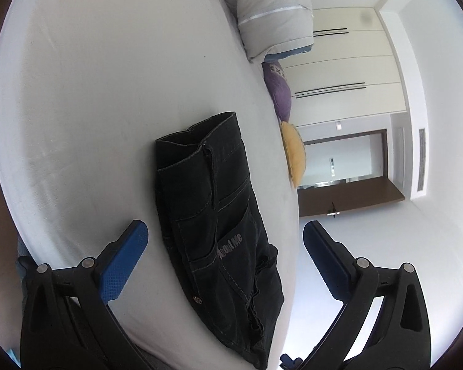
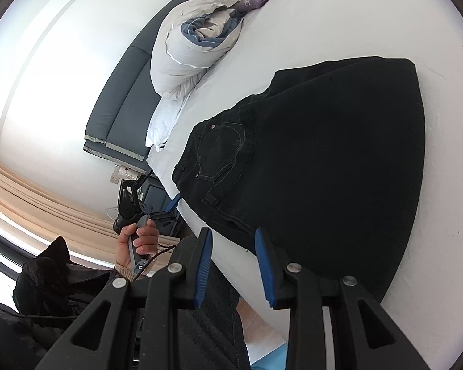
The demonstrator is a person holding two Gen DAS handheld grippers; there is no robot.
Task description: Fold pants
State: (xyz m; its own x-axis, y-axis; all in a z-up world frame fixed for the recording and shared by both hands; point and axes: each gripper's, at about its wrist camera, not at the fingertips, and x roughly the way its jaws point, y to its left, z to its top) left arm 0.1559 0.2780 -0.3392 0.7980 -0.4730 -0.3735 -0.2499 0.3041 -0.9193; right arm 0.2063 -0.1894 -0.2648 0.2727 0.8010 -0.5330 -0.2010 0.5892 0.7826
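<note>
Left wrist view: the left tongs [image 1: 225, 237] stand wide and empty. The folded black pants [image 1: 219, 215] lie on the bed [image 1: 92, 92] straight ahead between the fingers, long axis running away.

Right wrist view: the right tongs [image 2: 234, 240] are narrow and empty, their tips just short of the pants [image 2: 324, 160], which spread ahead and rightward. The right seems nearer.
</note>
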